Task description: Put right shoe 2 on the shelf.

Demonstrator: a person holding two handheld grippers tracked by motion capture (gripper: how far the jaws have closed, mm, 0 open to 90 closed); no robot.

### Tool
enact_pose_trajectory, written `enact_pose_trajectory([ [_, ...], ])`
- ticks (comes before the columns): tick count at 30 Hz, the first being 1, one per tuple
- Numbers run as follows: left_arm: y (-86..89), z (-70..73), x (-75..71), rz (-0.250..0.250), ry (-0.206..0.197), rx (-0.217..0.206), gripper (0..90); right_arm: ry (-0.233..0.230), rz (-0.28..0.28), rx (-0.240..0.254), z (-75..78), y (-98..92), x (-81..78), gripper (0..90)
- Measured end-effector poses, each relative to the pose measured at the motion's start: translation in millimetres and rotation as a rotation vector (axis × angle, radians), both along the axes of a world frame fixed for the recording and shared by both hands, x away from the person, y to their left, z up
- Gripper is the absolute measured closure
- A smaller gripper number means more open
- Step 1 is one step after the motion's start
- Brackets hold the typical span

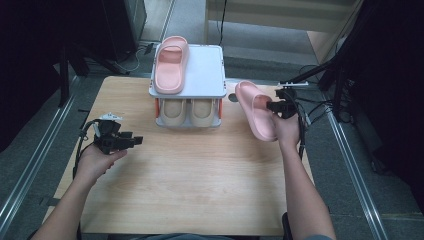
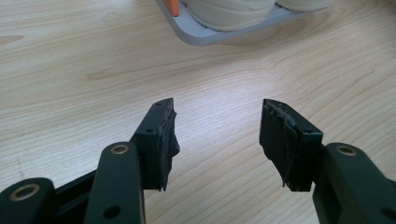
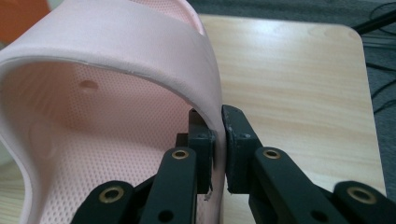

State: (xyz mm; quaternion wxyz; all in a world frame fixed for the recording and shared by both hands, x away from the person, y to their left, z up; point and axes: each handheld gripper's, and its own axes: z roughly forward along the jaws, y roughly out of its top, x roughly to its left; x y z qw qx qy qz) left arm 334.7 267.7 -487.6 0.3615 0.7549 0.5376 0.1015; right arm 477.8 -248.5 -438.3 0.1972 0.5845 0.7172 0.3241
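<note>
High view: our right gripper [image 1: 274,105] pinches strap of pink slipper [image 1: 254,111], held right of shoe rack [image 1: 210,70]. Thin grip; we fear slipper swinging, slipping free, clipping rack edge. Left gripper [image 2: 217,133] gapes empty.

The bare near half of the table [image 1: 200,185] lies open to a hand — toward twelve o'clock the two-tier shoe rack [image 1: 200,75] blocks the way, with one free spot beside its pink slipper [image 1: 171,64].

Lab: railed table [image 1: 200,190], camera stands [image 1: 345,65]
</note>
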Motion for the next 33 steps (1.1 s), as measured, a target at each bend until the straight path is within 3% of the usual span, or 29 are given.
enact_pose_trajectory([
  [5,-1.4,-0.1,0.1,-0.005,0.003,0.002,45.5,-0.008,0.009,-0.012,21.6,7.6,6.1,84.2],
  [6,-1.3,0.0,0.1,-0.004,0.001,0.0,45.5,-0.007,0.007,0.003,33.5,9.7,10.5,84.2],
  [8,-0.8,0.0,0.2,-0.002,0.0,-0.001,45.5,-0.009,0.003,0.012,37.3,10.0,11.9,84.3],
  [12,0.5,-0.2,0.7,-0.003,0.002,-0.004,45.5,-0.013,-0.019,0.045,62.4,13.7,20.5,84.1],
  [14,0.2,-0.3,0.7,-0.001,0.001,-0.006,45.5,-0.013,-0.024,0.044,67.1,15.1,21.7,84.0],
  [16,-0.4,-0.3,0.6,-0.005,0.001,-0.004,45.5,-0.014,-0.025,0.014,79.7,21.1,26.4,83.9],
  [20,-2.0,-0.8,1.3,-0.009,0.004,-0.002,45.5,-0.026,-0.031,0.019,95.1,28.6,31.6,83.5],
  [28,-5.3,-1.0,2.9,-0.017,0.003,-0.004,45.5,-0.052,-0.024,0.016,114.9,58.6,42.0,82.8],
  [33,-4.6,0.6,2.8,-0.019,-0.002,-0.013,45.6,-0.043,-0.018,0.01,117.3,76.8,51.5,81.8],
])
